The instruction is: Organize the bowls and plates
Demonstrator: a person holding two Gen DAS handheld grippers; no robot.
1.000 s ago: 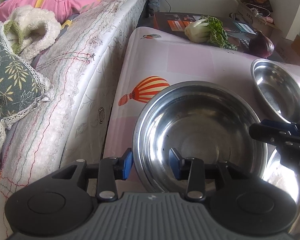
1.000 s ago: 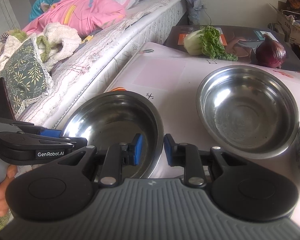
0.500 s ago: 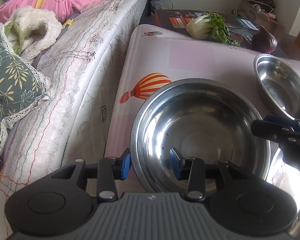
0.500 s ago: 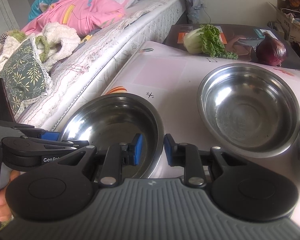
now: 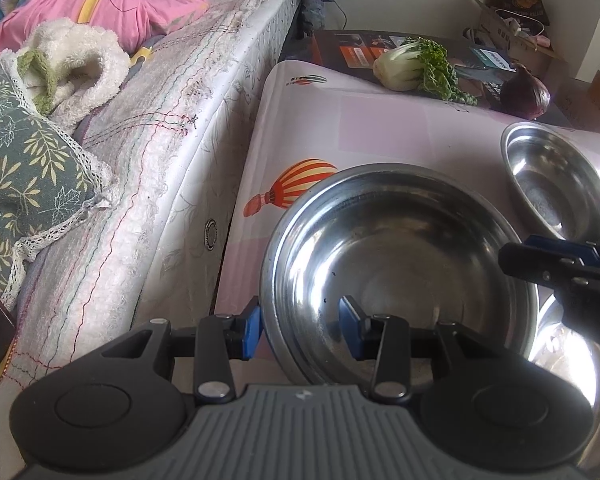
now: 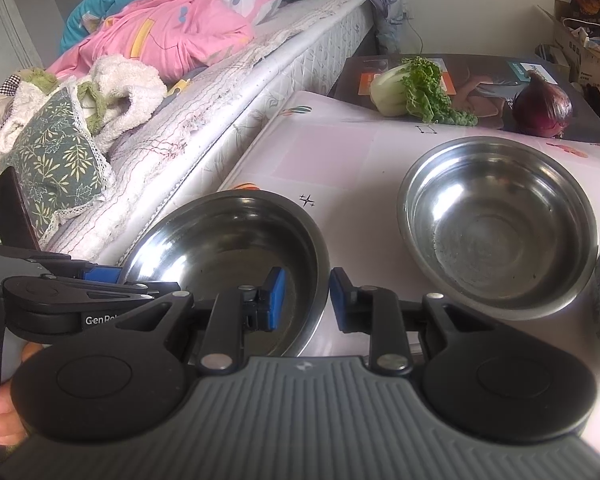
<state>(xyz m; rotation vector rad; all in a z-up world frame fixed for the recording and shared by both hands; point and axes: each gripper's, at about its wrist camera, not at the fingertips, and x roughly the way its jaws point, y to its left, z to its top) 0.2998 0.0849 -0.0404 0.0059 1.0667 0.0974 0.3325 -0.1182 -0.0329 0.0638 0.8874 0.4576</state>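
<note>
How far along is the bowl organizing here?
Nothing looks stacked yet: the smaller bowl sits apart on the table. The left gripper and right gripper straddle opposite rims of the large bowl; grip unclear. Nesting the bowls remains.

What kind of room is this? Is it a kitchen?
Probably a bedroom, not a kitchen. A bed heaped with pink bedding and a leafy pillow runs right beside the table, and cardboard boxes sit by the far wall. The steel bowls just sit on that little table.
</note>
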